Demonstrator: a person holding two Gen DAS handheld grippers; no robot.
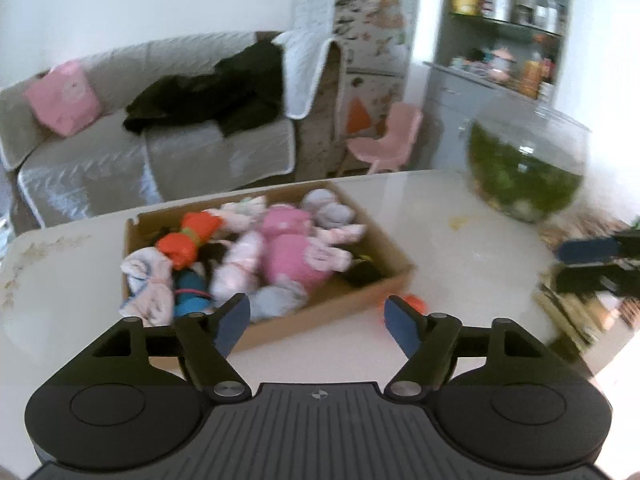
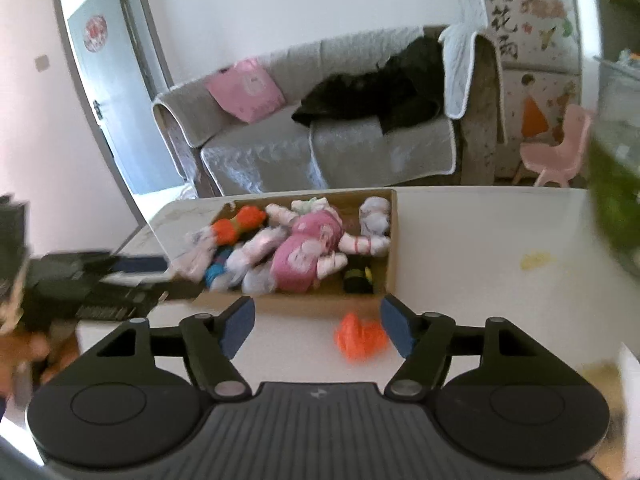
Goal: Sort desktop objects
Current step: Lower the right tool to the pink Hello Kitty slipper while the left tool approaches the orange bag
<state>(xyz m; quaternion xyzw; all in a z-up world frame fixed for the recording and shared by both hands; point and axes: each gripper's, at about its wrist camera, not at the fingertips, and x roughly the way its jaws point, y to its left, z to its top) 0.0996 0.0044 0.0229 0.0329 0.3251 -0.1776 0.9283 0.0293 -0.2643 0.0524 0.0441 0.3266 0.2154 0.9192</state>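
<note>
With both the left gripper (image 1: pixel 316 320) and right gripper (image 2: pixel 317 324) wide and empty, centre the right one over the orange sock (image 2: pixel 360 338) at lower centre on the worktop (image 2: pixel 480 248), then lift it into the box (image 2: pixel 390 240).

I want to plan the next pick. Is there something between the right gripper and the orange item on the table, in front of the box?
Nothing visible is in the way. The orange item lies on bare white table, just ahead of the open right gripper and toward its right finger. The cardboard box stands behind it, not between.
</note>
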